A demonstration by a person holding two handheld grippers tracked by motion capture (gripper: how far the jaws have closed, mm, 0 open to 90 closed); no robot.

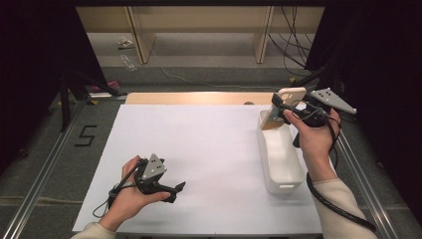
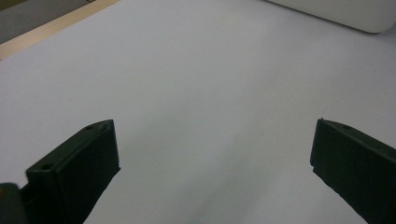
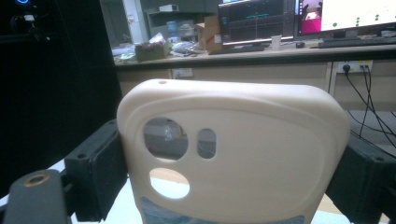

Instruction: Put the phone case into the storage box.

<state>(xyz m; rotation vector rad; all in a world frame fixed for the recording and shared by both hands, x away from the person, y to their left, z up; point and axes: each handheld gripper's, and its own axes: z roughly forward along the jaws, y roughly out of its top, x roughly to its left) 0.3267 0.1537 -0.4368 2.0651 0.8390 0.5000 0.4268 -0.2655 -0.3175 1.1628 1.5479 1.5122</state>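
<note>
The right gripper (image 1: 279,110) clamps a beige phone case (image 1: 282,107) above the white bin's (image 1: 284,172) far end; a loosened grip could drop it outside. The left gripper (image 1: 175,191) rests released.

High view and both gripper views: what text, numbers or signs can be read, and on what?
"5": black mark on the grey floor left of the table.
Monitors behind the phone case, right gripper view: writing too small and blurred to read.
Phone case, white bin: no lettering seen.
</note>
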